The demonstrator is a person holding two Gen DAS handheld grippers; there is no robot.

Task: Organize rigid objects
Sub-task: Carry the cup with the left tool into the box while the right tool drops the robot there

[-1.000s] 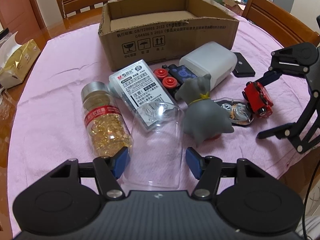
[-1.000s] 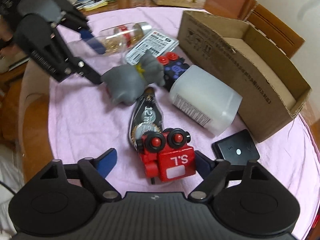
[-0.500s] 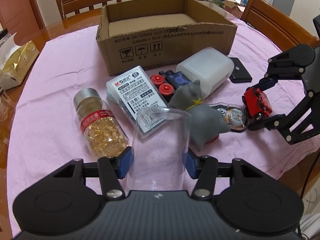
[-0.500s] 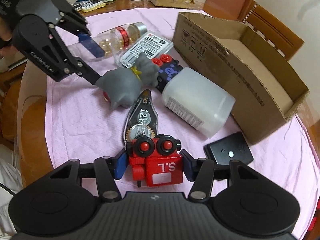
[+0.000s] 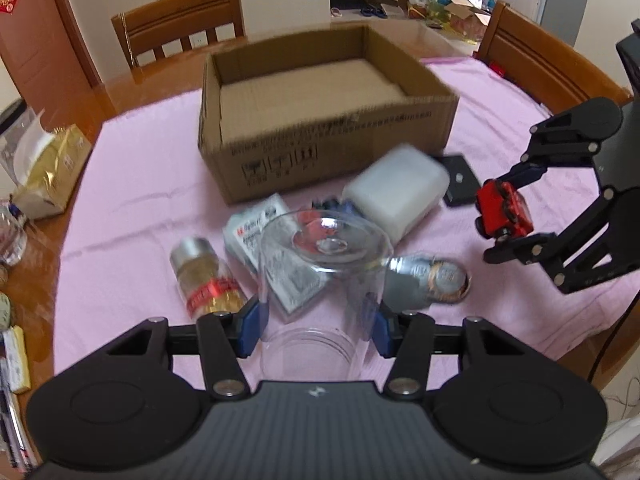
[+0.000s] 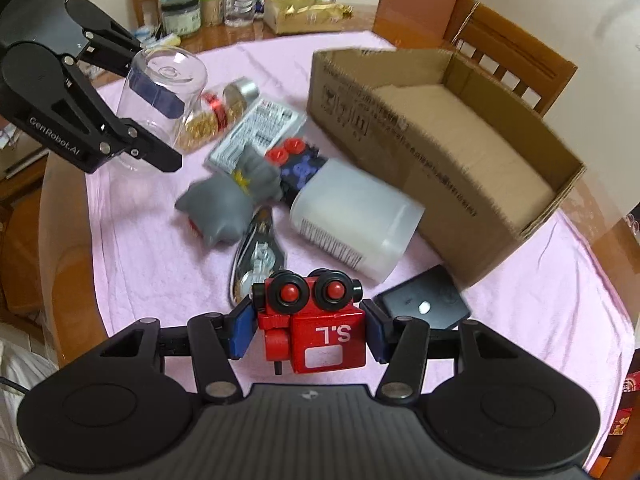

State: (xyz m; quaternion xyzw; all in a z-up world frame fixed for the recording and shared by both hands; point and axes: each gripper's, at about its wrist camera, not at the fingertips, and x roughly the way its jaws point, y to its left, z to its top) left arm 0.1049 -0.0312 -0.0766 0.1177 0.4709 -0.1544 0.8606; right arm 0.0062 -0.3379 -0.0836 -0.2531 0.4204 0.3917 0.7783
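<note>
I see wooden chairs [image 5: 180, 20] round the counter [image 5: 120, 92], a pink cloth [image 5: 140, 184], and jars [image 6: 180, 16] behind.

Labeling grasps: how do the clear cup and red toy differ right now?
The clear cup is see-through glass or plastic, held by the left claw; the red toy is opaque, blocky, with black wheels, held by the right claw. The cup is larger. Both are gripped and lifted off the cloth.

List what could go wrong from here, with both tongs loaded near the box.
1. The clear jar is smooth and held only by the left tongs' pads on its sides, so it may slip or twist.
2. The right tongs hold the red toy upside down; its small wheels could catch the box wall.
3. Both loads heading boxward might collide.
</note>
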